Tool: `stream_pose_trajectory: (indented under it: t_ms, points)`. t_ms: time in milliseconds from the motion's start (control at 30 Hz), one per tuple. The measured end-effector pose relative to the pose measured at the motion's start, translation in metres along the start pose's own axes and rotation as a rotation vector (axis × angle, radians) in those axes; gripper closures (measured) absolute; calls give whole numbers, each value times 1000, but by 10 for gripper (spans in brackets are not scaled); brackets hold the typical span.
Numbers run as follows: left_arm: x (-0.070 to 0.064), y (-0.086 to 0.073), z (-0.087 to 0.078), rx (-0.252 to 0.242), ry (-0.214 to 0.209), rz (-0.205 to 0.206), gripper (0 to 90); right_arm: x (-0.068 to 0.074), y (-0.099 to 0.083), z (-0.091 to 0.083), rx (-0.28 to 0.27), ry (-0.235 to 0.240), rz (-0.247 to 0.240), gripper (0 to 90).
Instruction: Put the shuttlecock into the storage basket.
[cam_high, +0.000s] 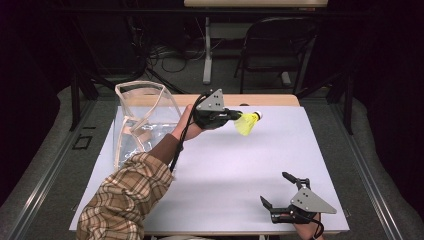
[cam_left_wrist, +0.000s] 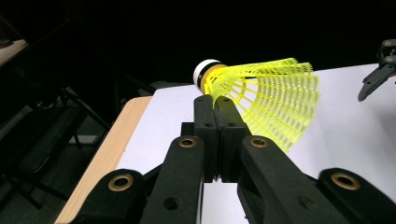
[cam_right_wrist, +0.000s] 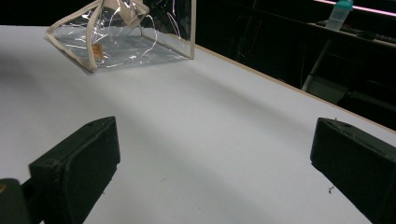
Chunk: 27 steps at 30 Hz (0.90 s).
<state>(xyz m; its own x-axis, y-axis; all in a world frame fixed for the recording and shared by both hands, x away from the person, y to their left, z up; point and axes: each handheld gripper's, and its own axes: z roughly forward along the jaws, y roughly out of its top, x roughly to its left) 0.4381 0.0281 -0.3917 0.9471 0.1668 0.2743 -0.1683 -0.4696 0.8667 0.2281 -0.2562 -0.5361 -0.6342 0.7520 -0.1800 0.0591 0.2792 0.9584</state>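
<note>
Left tongs (cam_left_wrist: 215, 100) pinching shuttlecock (cam_left_wrist: 261, 95) skirt

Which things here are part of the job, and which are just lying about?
Part of the job:
- yellow shuttlecock, pinched in the left hand-held gripper
- clear plastic bag, standing open on the table
- right hand-held gripper, open, waiting

Just lying about:
- folding chair
- bottle
- floor cables

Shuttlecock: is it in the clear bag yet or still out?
Out. The left gripper is shut on the shuttlecock's skirt, above the table, right of the clear bag.
</note>
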Motion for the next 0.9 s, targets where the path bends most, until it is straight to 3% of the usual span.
stream_pose_trajectory:
  t_ms: [900]
  points:
    - [20,-3,-42,-15,96,-38,898,0,-1,1,4,7,2,0]
